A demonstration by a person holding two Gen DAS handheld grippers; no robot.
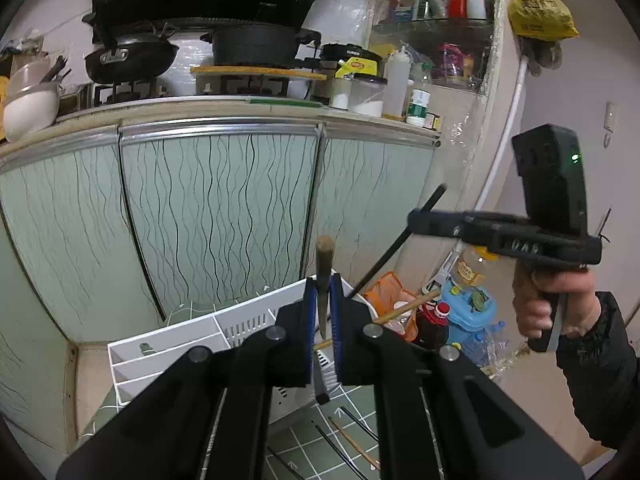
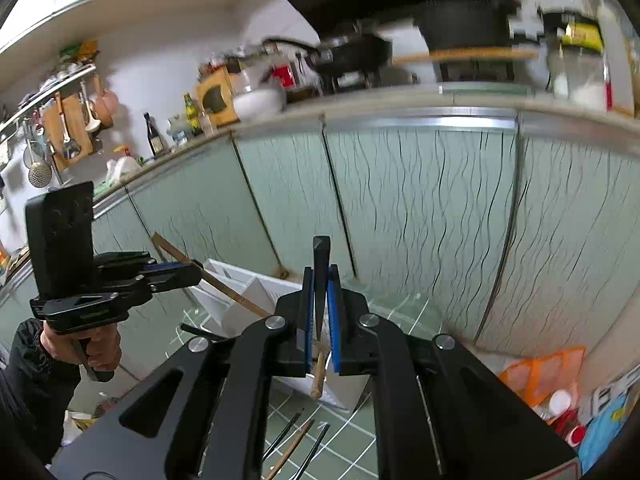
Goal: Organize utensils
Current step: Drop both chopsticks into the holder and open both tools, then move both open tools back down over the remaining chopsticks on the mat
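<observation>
Left wrist view shows the white divided utensil organizer [image 1: 168,344] on the green tiled surface [image 1: 308,452] below the cabinet doors [image 1: 216,216], apparently the sorting destination. Above it the left gripper [image 1: 323,320] grasps a brown wooden chopstick [image 1: 323,272] upright; farther right, the right gripper [image 2: 321,316] clenches a black chopstick [image 2: 320,280], both seemingly poised to drop in. Loose chopsticks [image 1: 352,436] lie nearest.

Black pot [image 1: 254,44] and wok [image 1: 128,58] on stove, wavy-lined cabinet doors [image 1: 216,216], yellow bag [image 1: 540,12] hanging.
</observation>
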